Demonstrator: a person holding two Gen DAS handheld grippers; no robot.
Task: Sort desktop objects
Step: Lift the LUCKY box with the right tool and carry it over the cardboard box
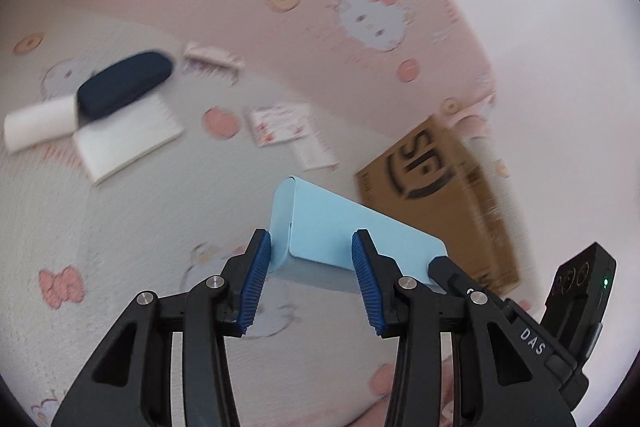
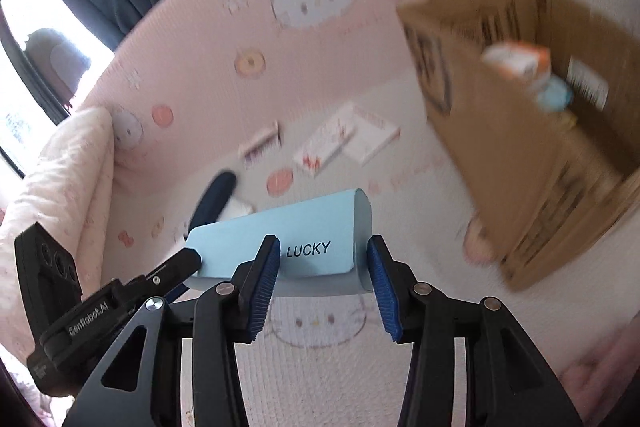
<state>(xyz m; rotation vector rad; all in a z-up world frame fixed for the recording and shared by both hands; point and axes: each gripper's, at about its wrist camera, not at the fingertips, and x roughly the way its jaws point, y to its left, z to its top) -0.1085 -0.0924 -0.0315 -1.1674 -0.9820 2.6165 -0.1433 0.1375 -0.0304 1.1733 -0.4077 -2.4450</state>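
While both my left gripper [image 1: 310, 267] and right gripper [image 2: 322, 271] clamp the light-blue case [image 2: 280, 251] aloft, just beside the cardboard box [image 2: 520, 131], I judge the carrying step underway; next needs lifting over its rim.

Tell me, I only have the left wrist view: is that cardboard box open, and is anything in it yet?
Observer: Yes. The cardboard box opens toward the right tool, and blurred orange-and-white packaging lies inside.
Operator: Anything else in there?
Observer: A light blue item sits beside that packaging, too blurred to name.
Operator: Any marking on the case I'm holding?
Observer: The light blue case reads LUCKY on the side facing the right camera.
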